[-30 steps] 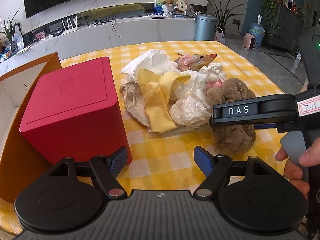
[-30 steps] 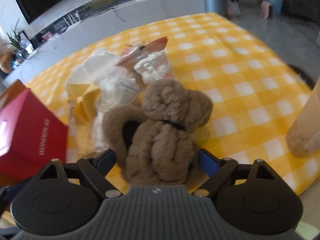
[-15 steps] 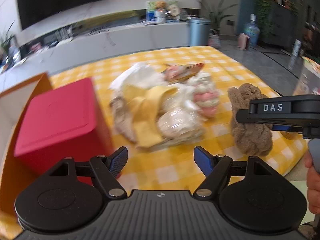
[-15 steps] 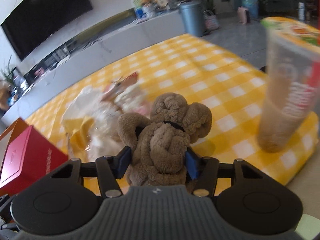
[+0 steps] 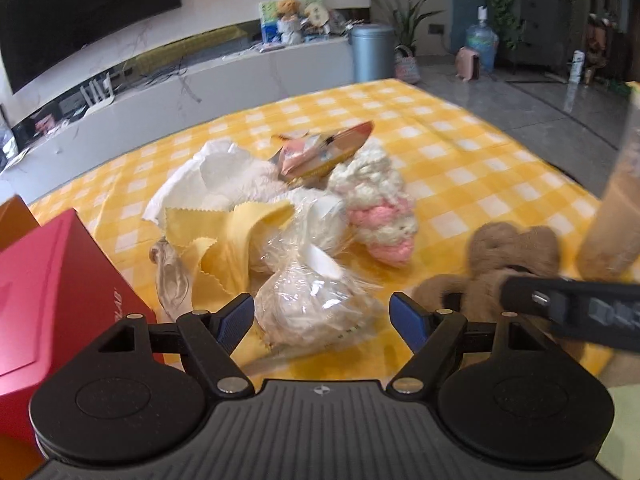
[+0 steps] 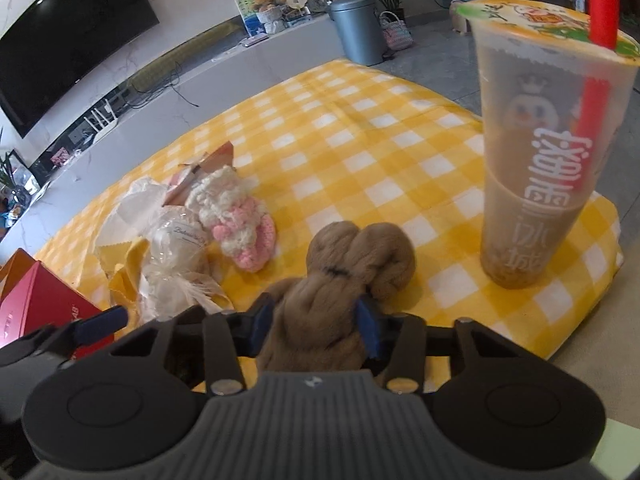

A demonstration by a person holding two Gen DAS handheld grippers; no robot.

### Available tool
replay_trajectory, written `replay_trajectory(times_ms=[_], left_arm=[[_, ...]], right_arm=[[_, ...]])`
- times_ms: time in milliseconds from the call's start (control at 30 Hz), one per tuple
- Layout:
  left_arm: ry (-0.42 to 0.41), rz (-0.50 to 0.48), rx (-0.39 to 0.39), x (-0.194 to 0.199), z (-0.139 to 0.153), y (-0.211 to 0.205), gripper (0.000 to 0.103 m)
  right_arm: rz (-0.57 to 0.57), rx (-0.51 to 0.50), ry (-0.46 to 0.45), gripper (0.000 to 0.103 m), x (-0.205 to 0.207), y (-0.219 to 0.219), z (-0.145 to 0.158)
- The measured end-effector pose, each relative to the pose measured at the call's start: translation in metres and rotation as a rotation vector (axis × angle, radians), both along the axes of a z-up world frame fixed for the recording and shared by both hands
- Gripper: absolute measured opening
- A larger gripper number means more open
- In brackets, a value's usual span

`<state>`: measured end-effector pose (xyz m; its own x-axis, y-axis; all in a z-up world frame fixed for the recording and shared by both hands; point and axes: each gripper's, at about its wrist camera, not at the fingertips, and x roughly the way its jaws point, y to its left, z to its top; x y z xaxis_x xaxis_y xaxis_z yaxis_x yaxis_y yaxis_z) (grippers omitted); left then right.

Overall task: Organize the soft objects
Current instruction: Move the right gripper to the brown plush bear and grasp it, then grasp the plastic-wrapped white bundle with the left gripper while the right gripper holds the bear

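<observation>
My right gripper [image 6: 316, 322] is shut on a brown fluffy soft object [image 6: 352, 256], held near the table's front right edge; it also shows in the left wrist view [image 5: 508, 252]. My left gripper [image 5: 322, 316] is open and empty, just in front of a clear-wrapped bundle [image 5: 316, 304]. The pile behind holds a yellow cloth [image 5: 236, 236], a white cloth [image 5: 208, 176], a pink-and-white knitted piece [image 5: 380, 208] and a pink packet [image 5: 320, 152]. The knitted piece also shows in the right wrist view [image 6: 236, 216].
A red box [image 5: 52, 292] stands at the left on the yellow checked tablecloth [image 5: 460, 168], with an orange box wall [image 5: 16, 216] behind it. A tall milk tea cup with a red straw [image 6: 548, 152] stands at the right table edge, close to the brown object.
My right gripper closed on the brown soft object and pulled it away from the pile, toward the front right near the cup. My left gripper moved right, closer to the pile.
</observation>
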<state>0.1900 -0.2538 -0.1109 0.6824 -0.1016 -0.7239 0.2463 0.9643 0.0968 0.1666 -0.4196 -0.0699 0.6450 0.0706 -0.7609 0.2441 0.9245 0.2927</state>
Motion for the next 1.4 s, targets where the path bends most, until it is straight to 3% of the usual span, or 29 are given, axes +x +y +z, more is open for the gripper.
replay_trajectory(times_ms=[100,167,300,433,567,733,900,933,967,1000,1167,1233,1300,1333,1400], left_arm=[[0.032,0.048,-0.028,0.01,-0.01,0.005,0.09],[0.026,0.085,-0.055,0.011,-0.015,0.01,0.08],[0.021,0.069,-0.085,0.005,-0.013,0.021,0.063],[0.012,0.038,-0.104,-0.009,0.001,0.029,0.053],[-0.049,-0.031,-0.1,-0.032,0.026,0.03,0.05],[-0.105,-0.097,-0.085,-0.062,0.056,0.035,0.049],[-0.123,-0.101,-0.105,-0.079,0.074,0.045,0.044],[-0.124,-0.097,-0.113,-0.081,0.076,0.048,0.039],[-0.123,-0.092,-0.12,-0.082,0.078,0.051,0.025],[-0.119,-0.085,-0.125,-0.082,0.08,0.053,0.025],[-0.093,-0.079,-0.157,-0.079,0.079,0.061,0.024],[-0.053,-0.068,-0.151,-0.08,0.071,0.064,0.032],[-0.007,-0.068,-0.143,-0.081,0.06,0.064,0.076],[0.016,-0.091,-0.132,-0.082,0.053,0.063,0.082],[0.05,-0.132,-0.083,-0.082,0.039,0.052,0.083]], right_arm=[[0.001,-0.011,0.015,0.041,0.001,0.001,-0.003],[-0.006,-0.012,0.044,0.042,0.004,-0.001,-0.008],[-0.018,-0.022,0.094,0.069,0.012,-0.005,-0.019],[-0.004,-0.01,0.118,0.077,0.022,-0.005,-0.028],[0.017,-0.018,0.123,0.077,0.028,0.001,-0.031],[0.043,0.005,0.111,0.062,0.027,0.004,-0.031],[0.021,0.045,0.102,0.055,0.022,-0.003,-0.029],[0.014,0.057,0.102,0.054,0.02,-0.005,-0.029],[0.008,0.066,0.101,0.054,0.018,-0.006,-0.028],[0.002,0.074,0.1,0.054,0.016,-0.007,-0.027],[-0.005,0.118,0.077,0.054,0.007,-0.01,-0.021],[-0.007,0.104,0.081,0.054,0.006,-0.008,-0.019],[-0.006,0.096,0.089,0.054,0.005,-0.006,-0.019],[-0.003,0.095,0.093,0.054,0.005,-0.005,-0.02],[-0.001,0.088,0.1,0.054,0.007,-0.005,-0.021]])
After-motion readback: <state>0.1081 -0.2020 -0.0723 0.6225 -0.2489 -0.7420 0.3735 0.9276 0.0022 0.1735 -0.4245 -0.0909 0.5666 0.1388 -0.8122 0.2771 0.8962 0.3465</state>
